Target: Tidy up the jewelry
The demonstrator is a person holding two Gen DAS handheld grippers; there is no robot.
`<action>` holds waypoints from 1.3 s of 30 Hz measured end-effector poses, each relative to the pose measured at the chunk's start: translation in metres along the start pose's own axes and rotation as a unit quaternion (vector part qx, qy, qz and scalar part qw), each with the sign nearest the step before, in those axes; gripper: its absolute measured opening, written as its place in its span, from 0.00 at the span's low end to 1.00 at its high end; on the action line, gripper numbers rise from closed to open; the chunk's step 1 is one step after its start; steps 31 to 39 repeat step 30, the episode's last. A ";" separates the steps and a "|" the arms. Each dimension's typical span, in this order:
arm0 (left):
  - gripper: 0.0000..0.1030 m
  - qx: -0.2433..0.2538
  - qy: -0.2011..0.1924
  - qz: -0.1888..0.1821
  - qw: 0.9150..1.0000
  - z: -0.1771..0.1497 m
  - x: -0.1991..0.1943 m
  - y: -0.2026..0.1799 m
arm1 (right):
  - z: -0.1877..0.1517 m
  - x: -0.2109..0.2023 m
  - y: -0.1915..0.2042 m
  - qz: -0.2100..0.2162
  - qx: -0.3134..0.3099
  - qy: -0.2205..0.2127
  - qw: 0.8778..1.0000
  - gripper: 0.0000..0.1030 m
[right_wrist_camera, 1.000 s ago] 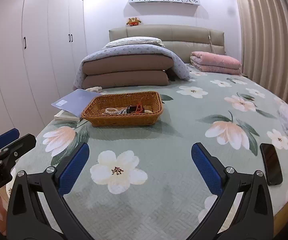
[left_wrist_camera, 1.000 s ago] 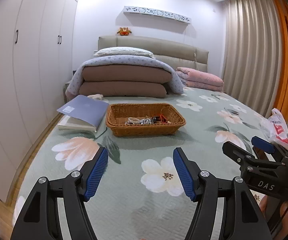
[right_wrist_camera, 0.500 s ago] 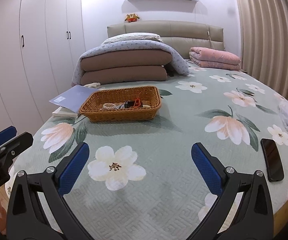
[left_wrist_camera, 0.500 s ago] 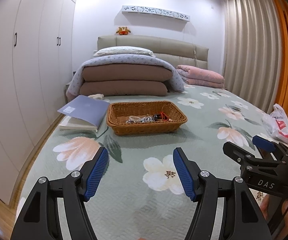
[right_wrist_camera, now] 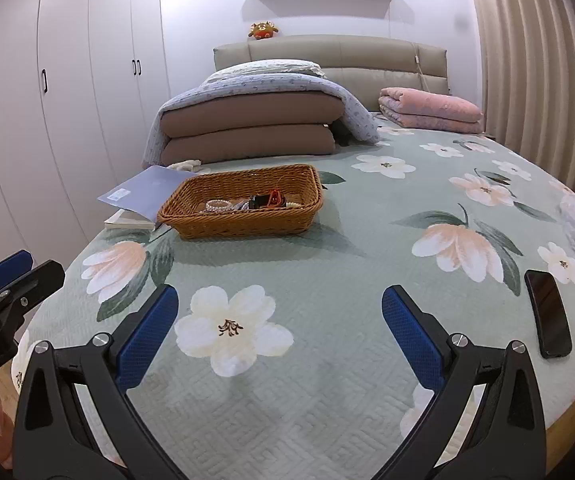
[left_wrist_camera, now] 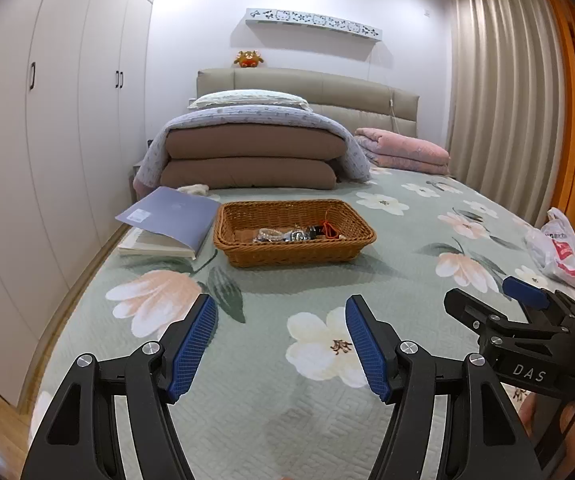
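Directly beneath both tools spreads a green floral bedspread (left_wrist_camera: 295, 412); the left gripper (left_wrist_camera: 281, 342) and right gripper (right_wrist_camera: 279, 330) each stand spread, nothing between the pads. Ahead sits a wicker basket (right_wrist_camera: 243, 224) holding jewelry (right_wrist_camera: 247, 203), a book (left_wrist_camera: 167, 220) beside it. Beyond: folded quilts (left_wrist_camera: 251, 160), headboard (left_wrist_camera: 327, 88), wardrobes (left_wrist_camera: 47, 120), curtains (left_wrist_camera: 495, 100).

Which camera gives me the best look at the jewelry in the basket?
The right wrist view. It looks in over the basket's near wall, so the jewelry shows as a bead bracelet, dark pieces and red cord. In the left wrist view the same jewelry sits lower behind the rim, more bunched together.
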State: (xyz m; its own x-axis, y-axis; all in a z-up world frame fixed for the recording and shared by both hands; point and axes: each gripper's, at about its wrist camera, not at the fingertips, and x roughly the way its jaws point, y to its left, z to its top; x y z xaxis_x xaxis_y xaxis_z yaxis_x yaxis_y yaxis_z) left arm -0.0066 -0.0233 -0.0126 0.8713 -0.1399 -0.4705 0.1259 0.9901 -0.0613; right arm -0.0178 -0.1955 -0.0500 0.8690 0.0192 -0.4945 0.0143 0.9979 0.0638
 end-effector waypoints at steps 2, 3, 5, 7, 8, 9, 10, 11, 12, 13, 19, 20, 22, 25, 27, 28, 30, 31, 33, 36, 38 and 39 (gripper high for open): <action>0.67 0.002 0.000 0.000 1.000 0.000 0.001 -0.001 | -0.001 0.001 0.000 0.000 0.000 0.000 1.000 1.00; 0.67 0.003 0.000 0.001 1.000 0.000 0.001 -0.001 | -0.001 0.001 0.000 0.000 0.000 0.001 1.000 1.00; 0.67 0.003 0.001 0.000 1.000 0.000 0.002 -0.001 | -0.001 0.002 0.000 0.001 0.000 0.002 1.000 1.00; 0.67 0.002 0.002 0.000 1.000 0.000 0.003 -0.001 | -0.001 0.003 0.000 0.001 -0.001 0.003 1.000 1.00; 0.67 0.003 0.002 0.000 1.000 0.000 0.003 -0.001 | -0.001 0.003 0.000 0.000 -0.001 0.002 1.000 1.00; 0.67 0.003 0.002 0.000 1.000 0.000 0.003 -0.001 | -0.001 0.003 0.000 0.001 -0.001 0.002 1.000 1.00; 0.67 0.002 0.002 0.001 1.000 0.000 0.003 -0.001 | 0.000 0.003 -0.001 0.001 -0.001 0.002 1.000 1.00; 0.67 0.001 0.003 0.001 1.000 -0.001 0.004 -0.001 | 0.000 0.003 -0.001 0.002 -0.001 0.002 1.000 1.00; 0.67 0.000 0.003 0.001 1.000 -0.001 0.004 0.000 | 0.000 0.003 -0.001 0.002 -0.001 0.003 1.000 1.00; 0.67 -0.001 0.004 0.002 1.000 -0.001 0.005 0.000 | 0.000 0.003 -0.002 0.002 -0.001 0.003 1.000 1.00; 0.67 -0.006 0.009 0.004 1.000 -0.002 0.009 0.002 | -0.003 0.008 -0.001 -0.002 0.002 0.006 1.000 1.00; 0.67 -0.006 0.009 0.004 1.000 -0.002 0.010 0.002 | -0.003 0.009 -0.001 -0.002 0.002 0.007 1.000 1.00; 0.67 -0.007 0.011 0.005 1.000 -0.002 0.012 0.003 | -0.004 0.010 -0.001 -0.002 0.003 0.008 1.000 1.00; 0.67 -0.011 0.015 0.008 1.000 -0.003 0.017 0.005 | -0.005 0.013 0.000 -0.004 0.002 0.011 1.000 1.00; 0.67 -0.015 0.011 0.012 1.000 -0.004 0.020 0.007 | -0.005 0.016 -0.001 -0.004 0.002 0.013 1.000 1.00; 0.67 -0.017 0.010 0.016 1.000 -0.004 0.021 0.009 | -0.005 0.018 -0.001 -0.003 0.001 0.015 1.000 1.00; 0.67 -0.021 0.022 0.009 1.000 -0.005 0.028 0.012 | -0.006 0.022 -0.002 -0.004 0.001 0.018 1.000 1.00; 0.67 -0.021 0.022 0.009 1.000 -0.005 0.028 0.012 | -0.006 0.022 -0.002 -0.004 0.001 0.018 1.000 1.00; 0.67 -0.021 0.022 0.009 1.000 -0.005 0.028 0.012 | -0.006 0.022 -0.002 -0.004 0.001 0.018 1.000 1.00; 0.67 -0.021 0.022 0.009 1.000 -0.005 0.028 0.012 | -0.006 0.022 -0.002 -0.004 0.001 0.018 1.000 1.00; 0.67 -0.021 0.022 0.009 1.000 -0.005 0.028 0.012 | -0.006 0.022 -0.002 -0.004 0.001 0.018 1.000 1.00; 0.67 -0.021 0.022 0.009 1.000 -0.005 0.028 0.012 | -0.006 0.022 -0.002 -0.004 0.001 0.018 1.000 1.00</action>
